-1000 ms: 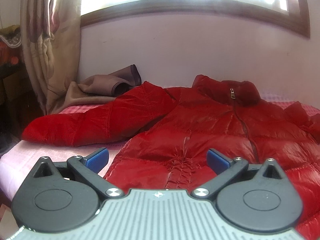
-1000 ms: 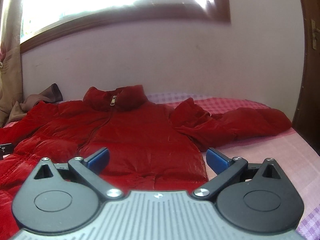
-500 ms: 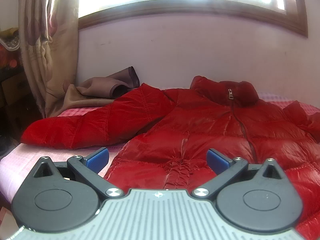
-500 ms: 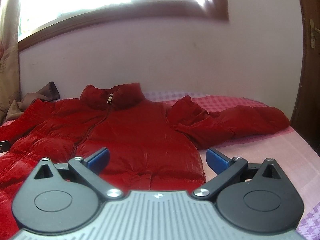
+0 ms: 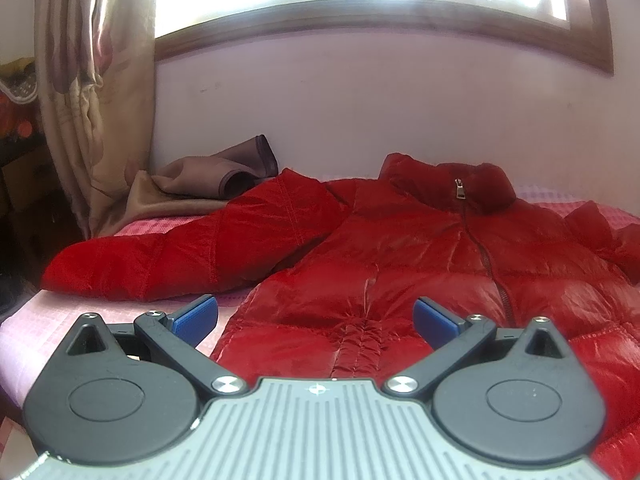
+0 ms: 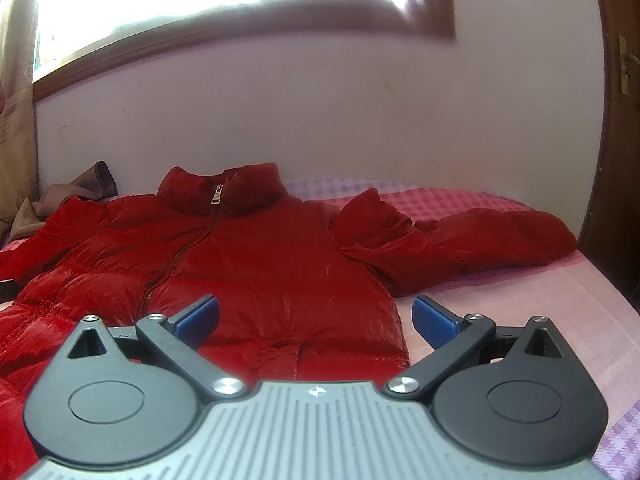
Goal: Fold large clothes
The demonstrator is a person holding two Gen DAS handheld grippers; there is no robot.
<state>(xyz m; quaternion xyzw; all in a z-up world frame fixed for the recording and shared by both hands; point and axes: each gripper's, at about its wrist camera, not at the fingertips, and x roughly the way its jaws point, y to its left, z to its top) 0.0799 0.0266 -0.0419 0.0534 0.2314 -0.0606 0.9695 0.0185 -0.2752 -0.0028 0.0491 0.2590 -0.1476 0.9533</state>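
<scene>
A shiny red puffer jacket lies front up and zipped on a pink bed, collar toward the wall. It also shows in the right wrist view. Its left sleeve stretches out to the left, its right sleeve to the right. My left gripper is open and empty above the jacket's lower left edge. My right gripper is open and empty above the jacket's lower right corner.
A brown garment is bunched by the wall at the back left, beside a beige curtain. Pink checked bedding runs to the right bed edge near a dark wooden door. A window tops the wall.
Both grippers have drifted slightly, so the jacket sits a little differently in each view. The jacket itself has not moved and both grippers stay open.
</scene>
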